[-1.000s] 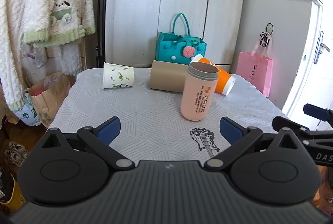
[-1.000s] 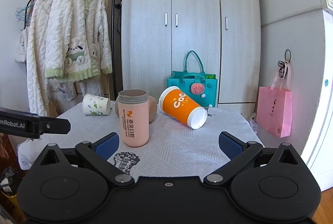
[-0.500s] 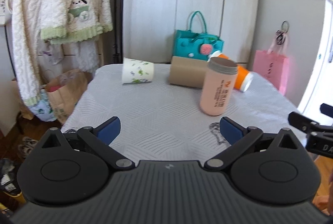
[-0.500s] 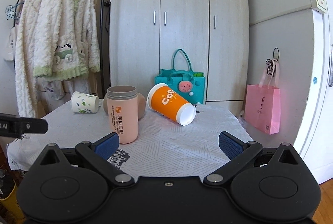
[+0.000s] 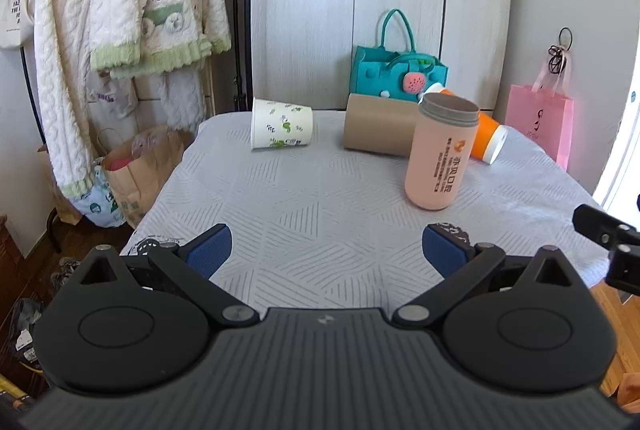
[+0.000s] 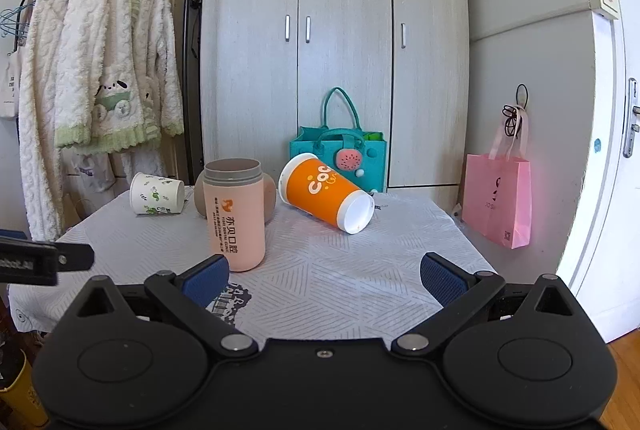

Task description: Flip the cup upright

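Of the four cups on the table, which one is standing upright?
The pink cup. It stands with its open mouth up, while the orange cup, brown cup and leaf-print cup lie on their sides.

the room is bright with daylight. strong white light comes from the right, by the white door (image 6: 612,158), and washes out that edge. both pictures are sharp. straight lines of the tall grey wardrobe (image 6: 336,50) bend near the edges, and the corners go black.

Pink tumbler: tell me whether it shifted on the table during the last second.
No. The pink tumbler stands by the guitar print, ahead of the brown cup, as before; only the cameras moved.
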{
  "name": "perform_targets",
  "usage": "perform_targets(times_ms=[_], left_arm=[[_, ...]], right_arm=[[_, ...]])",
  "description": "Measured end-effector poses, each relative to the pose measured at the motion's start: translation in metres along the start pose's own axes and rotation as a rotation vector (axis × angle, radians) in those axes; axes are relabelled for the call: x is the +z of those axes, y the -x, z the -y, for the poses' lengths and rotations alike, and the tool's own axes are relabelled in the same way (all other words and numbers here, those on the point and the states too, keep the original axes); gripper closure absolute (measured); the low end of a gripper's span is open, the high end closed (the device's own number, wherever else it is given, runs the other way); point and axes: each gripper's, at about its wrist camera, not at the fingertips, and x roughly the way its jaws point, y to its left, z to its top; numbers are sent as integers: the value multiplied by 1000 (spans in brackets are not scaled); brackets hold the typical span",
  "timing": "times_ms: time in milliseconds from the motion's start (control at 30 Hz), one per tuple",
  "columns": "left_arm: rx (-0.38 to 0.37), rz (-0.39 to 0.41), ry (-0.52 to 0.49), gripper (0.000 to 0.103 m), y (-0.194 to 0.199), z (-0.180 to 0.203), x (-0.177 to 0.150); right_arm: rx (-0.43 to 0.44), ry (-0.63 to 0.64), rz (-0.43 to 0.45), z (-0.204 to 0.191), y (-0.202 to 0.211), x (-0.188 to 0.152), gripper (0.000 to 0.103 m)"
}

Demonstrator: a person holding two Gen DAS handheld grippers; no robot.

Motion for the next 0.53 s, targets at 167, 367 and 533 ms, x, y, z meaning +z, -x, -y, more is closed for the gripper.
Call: perform_targets(times_ms=[167, 367, 533], left_arm=[[35, 0, -26, 0, -1, 4, -4], [25, 30, -44, 0, 3, 6, -4], [28, 12, -48, 0, 0, 7, -4]], right_arm=[[4, -1, 0, 0, 1, 0, 0], [-4, 8, -11, 0, 0, -1, 0], [-2, 11, -12, 1, 1, -2, 0]])
